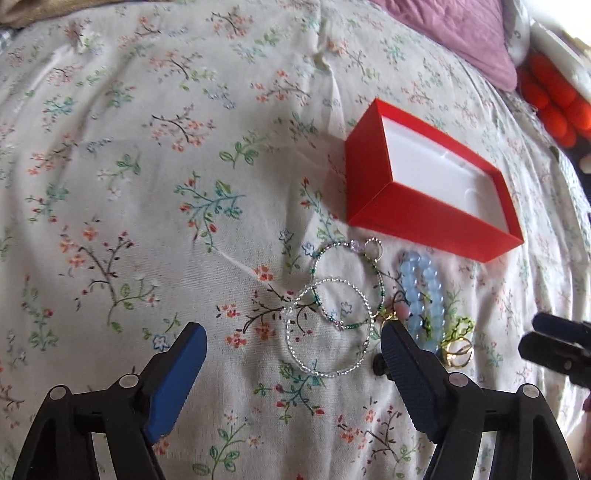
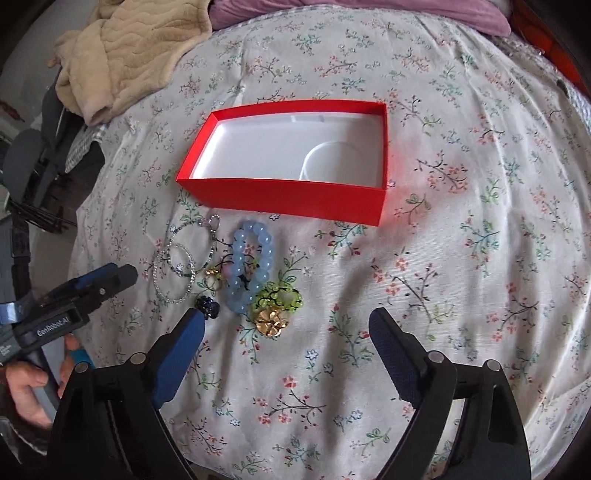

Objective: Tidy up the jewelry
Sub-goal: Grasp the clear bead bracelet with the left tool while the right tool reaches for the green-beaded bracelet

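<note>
While both grippers hang wide and empty, the jewelry waits outside the box.

From the left gripper [image 1: 291, 341], the clear ring [image 1: 328, 326] lies at 12 o'clock between its jaws, flat, overlapping the green ring [image 1: 347, 284]; the blue bracelet [image 1: 423, 295] runs lengthwise toward the red box [image 1: 373, 184] at 1 o'clock. The right gripper [image 2: 286, 325] sits farther off, gold charm [image 2: 269, 323] nearest it, so the left looks better placed.

A bed covered by a cream floral-print sheet [image 2: 461, 229] filled both views. A beige quilted blanket [image 2: 125, 51] lay bunched at its far left corner, and a mauve pillow [image 1: 461, 33] lay along the far edge. Orange pompoms [image 1: 554, 99] sat beyond the right side. Soft daylight fell across the fabric.
</note>
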